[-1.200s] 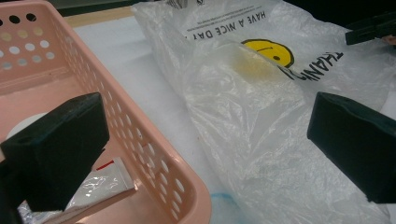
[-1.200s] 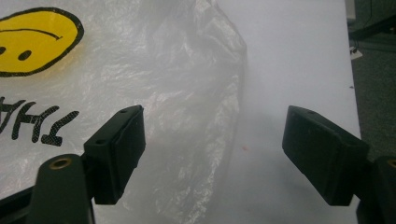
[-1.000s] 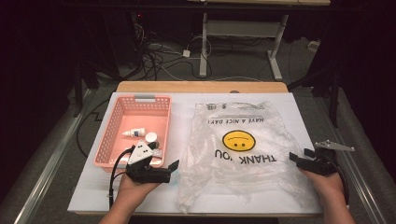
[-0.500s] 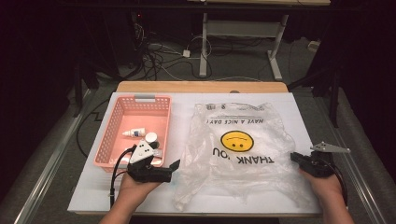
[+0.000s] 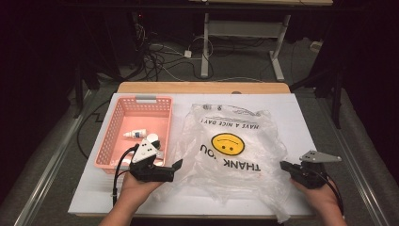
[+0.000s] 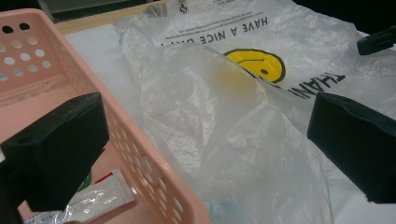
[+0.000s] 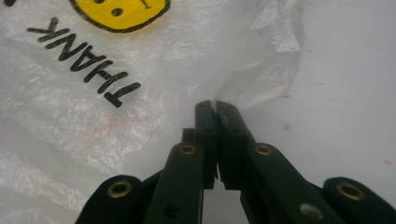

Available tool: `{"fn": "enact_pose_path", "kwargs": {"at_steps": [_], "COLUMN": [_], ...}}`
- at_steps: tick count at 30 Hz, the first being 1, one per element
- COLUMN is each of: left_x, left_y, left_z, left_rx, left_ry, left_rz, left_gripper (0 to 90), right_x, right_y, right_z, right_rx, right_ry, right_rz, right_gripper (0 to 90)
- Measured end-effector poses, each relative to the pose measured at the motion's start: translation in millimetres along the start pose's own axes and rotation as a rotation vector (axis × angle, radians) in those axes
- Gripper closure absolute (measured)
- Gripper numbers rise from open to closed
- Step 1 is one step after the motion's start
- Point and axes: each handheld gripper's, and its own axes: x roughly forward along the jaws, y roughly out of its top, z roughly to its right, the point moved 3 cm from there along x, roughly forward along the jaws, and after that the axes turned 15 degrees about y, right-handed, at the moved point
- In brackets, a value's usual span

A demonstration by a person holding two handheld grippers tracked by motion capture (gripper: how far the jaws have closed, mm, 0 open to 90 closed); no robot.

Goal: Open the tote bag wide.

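Right jaws just closed at the bag's edge; left jaws wide open at the basket.

Table (image 5: 287, 106): the plastic bag (image 5: 230, 155) lies flat at centre, smiley print up, the pink basket (image 5: 136, 129) touching its 9 o'clock side. The right gripper (image 5: 285, 165), open a second ago, has just been closing and has slid along the bag's 4 o'clock edge; the right gripper view shows its jaws pressed together at the crumpled rim, but I cannot tell if film is caught between them. Likely a pinch to lift the bag open. The left gripper (image 5: 175, 165) holds nothing, jaws apart astride the basket wall. Its view shows a tube (image 6: 100, 198) in the basket; the high view adds a small bottle (image 5: 135, 134).
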Motion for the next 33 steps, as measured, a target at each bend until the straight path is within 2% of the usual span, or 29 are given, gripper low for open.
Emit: {"fn": "enact_pose_path", "kwargs": {"at_steps": [3, 7, 15, 19, 21, 22, 24, 29, 31, 33], "left_x": [0.9, 3.1, 2.7, 0.0, -2.4, -2.4, -4.3, -6.7, -7.4, -7.9], "left_y": [2.5, 3.9, 6.8, 5.6, 4.2, 4.2, 2.1, -4.3, -6.7, -7.9], "left_z": [-1.0, -0.7, -9.9, -12.9, -12.9, -12.9, -12.3, -9.9, -6.0, -4.1], "left_rx": [-0.019, -0.018, -0.032, -0.025, -0.023, -0.023, -0.023, -0.012, 0.001, 0.009], "left_ry": [-0.008, -0.012, 0.017, 0.027, 0.028, 0.028, 0.028, 0.006, -0.019, -0.02], "left_rz": [0.001, -0.007, 0.006, -0.001, -0.013, -0.013, -0.022, -0.055, -0.064, -0.069], "left_gripper": [0.0, 0.0, 0.0, 0.0, 0.0, 0.0, 0.0, 0.0, 0.0, 0.0], "right_x": [5.9, 4.8, -25.4, -25.8, -23.3, -23.3, -17.8, -8.9, -5.4, -0.4], "right_y": [0.0, -1.1, 6.8, 9.3, 10.8, 10.8, 13.6, 24.0, 30.0, 36.5], "right_z": [-11.0, -14.7, -7.8, -1.4, 3.2, 3.2, 9.7, 19.3, 24.3, 31.0], "right_rx": [-0.025, -0.02, -0.007, -0.01, -0.012, -0.012, 0.003, 0.014, 0.015, 0.031], "right_ry": [0.044, 0.079, 0.016, -0.008, -0.025, -0.025, -0.041, -0.054, -0.061, -0.07], "right_rz": [-0.02, -0.021, 0.124, 0.166, 0.167, 0.167, 0.177, 0.178, 0.183, 0.189], "right_gripper": [87.1, 73.6, 47.4, 28.9, 18.4, 18.4, 1.4, 0.0, 0.0, 0.4]}}
